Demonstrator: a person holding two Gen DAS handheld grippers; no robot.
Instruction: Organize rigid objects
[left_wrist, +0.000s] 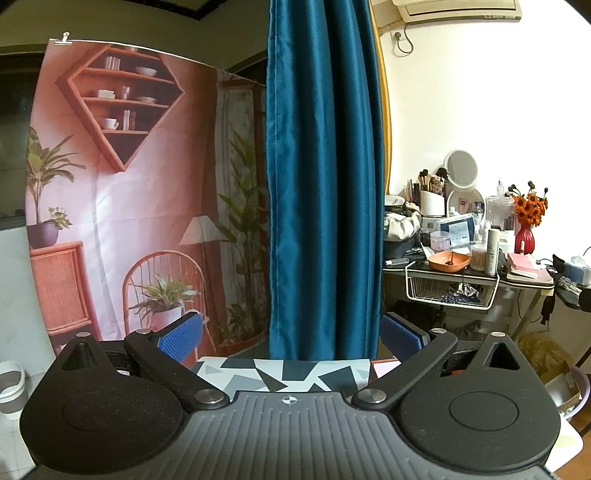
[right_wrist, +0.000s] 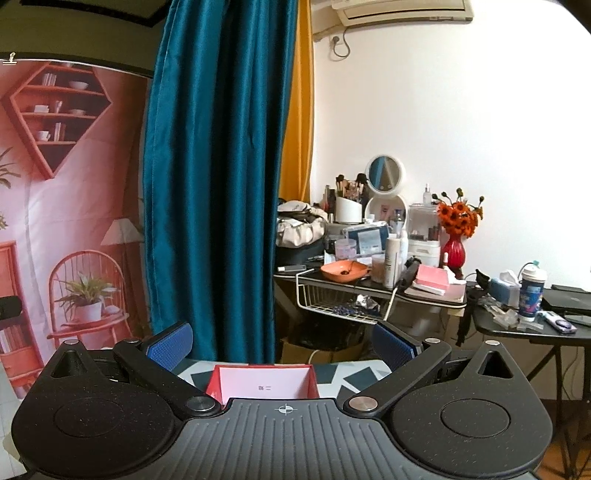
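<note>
Left gripper (left_wrist: 291, 338) with blue-padded fingers spread wide, gripping nothing, above a grey, black and white triangle-patterned tabletop (left_wrist: 284, 373), right gripper (right_wrist: 282, 341) equally wide and empty, red open-topped cardboard box (right_wrist: 263, 382) on the tabletop just below it, teal curtain (right_wrist: 218, 177) behind

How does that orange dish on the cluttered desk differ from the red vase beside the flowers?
The orange dish is low, wide and open; the red vase is tall, narrow and ribbed. The dish holds something small and dark; the vase holds orange flowers. Both stand on the same desk.
</note>
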